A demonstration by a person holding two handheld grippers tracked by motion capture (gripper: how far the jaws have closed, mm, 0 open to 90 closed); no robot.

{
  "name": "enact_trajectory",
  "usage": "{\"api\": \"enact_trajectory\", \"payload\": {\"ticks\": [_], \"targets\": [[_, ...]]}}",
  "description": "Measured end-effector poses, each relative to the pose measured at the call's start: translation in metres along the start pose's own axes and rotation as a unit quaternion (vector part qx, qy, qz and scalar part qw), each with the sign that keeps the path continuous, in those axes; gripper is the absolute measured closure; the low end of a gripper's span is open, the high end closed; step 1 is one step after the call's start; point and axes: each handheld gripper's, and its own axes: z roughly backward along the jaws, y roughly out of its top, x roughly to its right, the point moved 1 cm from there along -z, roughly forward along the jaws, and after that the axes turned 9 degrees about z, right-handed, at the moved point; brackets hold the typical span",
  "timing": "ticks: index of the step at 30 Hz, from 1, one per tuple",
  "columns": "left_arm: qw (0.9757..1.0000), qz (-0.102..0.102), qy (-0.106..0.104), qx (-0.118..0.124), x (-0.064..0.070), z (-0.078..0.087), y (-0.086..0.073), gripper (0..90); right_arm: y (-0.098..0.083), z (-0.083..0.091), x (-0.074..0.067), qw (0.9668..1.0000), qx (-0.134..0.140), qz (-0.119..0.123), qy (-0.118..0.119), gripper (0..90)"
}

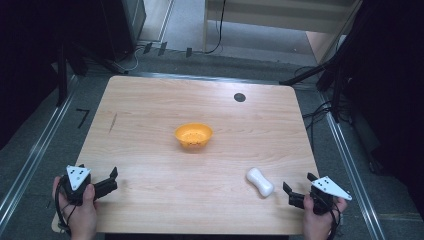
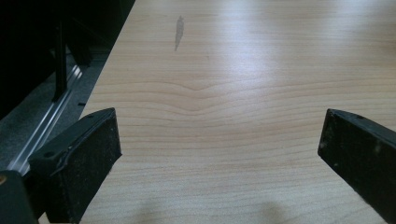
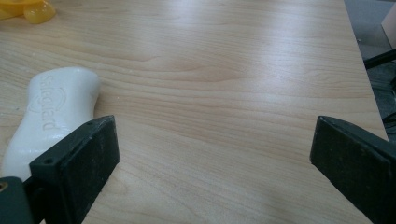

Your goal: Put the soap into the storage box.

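High view, lower right of the frame: the right claw point(image 1: 297, 190) rests at the near edge of the worktop point(image 1: 150, 100), its jaws spread wide with nothing between them. Just beside it, up and to the left, lies the soap point(image 1: 260, 181), a white waisted bar lying flat at a slant. In the right gripper view the soap point(image 3: 56, 112) sits off to the left, behind the left jaw, not between the two. So the likely step is a pickup, and to do it well the claw should swing left until the bar's narrow waist is centred, then come down and close across that waist; the rounded ends would probably slip. At lower left the left claw point(image 1: 111, 181) is equally wide and empty, over bare wood.

Farther up, at the middle of the frame, sits the orange bowl point(image 1: 193, 135), well apart from the soap. The wood between them is bare, so a lifted bar has an open path. The near edge is close behind both hands, and the right edge is near the right claw, so moves should go inward.
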Motion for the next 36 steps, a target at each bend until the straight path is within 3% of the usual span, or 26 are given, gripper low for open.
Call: {"api": "enact_trajectory", "payload": {"ticks": [6, 12, 18, 22, 26, 30, 36], "targets": [[1.0000, -0.003, -0.001, 0.001, 0.001, 0.001, 0.000, 0.0, 0.000, 0.000, 0.000, 1.0000, 0.001, 0.003, 0.004, 1.5], [1.0000, 0.007, -0.004, 0.001, -0.001, 0.000, 0.001, 0.0, 0.001, -0.001, -0.003, 0.9995, -0.010, 0.012, 0.026, 4.7], [1.0000, 0.002, -0.003, 0.001, 0.001, -0.001, 0.000, 0.0, 0.002, -0.003, -0.004, 0.9989, -0.017, 0.015, 0.040, 4.7], [1.0000, -0.006, -0.003, 0.002, 0.002, -0.001, 0.000, 0.0, 0.004, -0.002, -0.003, 0.9985, -0.024, 0.003, 0.050, 4.7], [1.0000, -0.009, -0.002, 0.001, 0.003, -0.001, 0.000, 0.0, 0.008, -0.001, -0.004, 0.9980, -0.035, 0.012, 0.051, 4.6], [0.9999, -0.012, -0.002, -0.001, 0.003, -0.001, 0.000, 0.0, 0.017, -0.003, -0.008, 0.9953, -0.067, 0.037, 0.059, 3.9], [0.9999, -0.013, -0.003, -0.001, 0.004, -0.001, 0.000, 0.0, 0.027, -0.007, -0.012, 0.9915, -0.093, 0.046, 0.078, 3.5]]}}
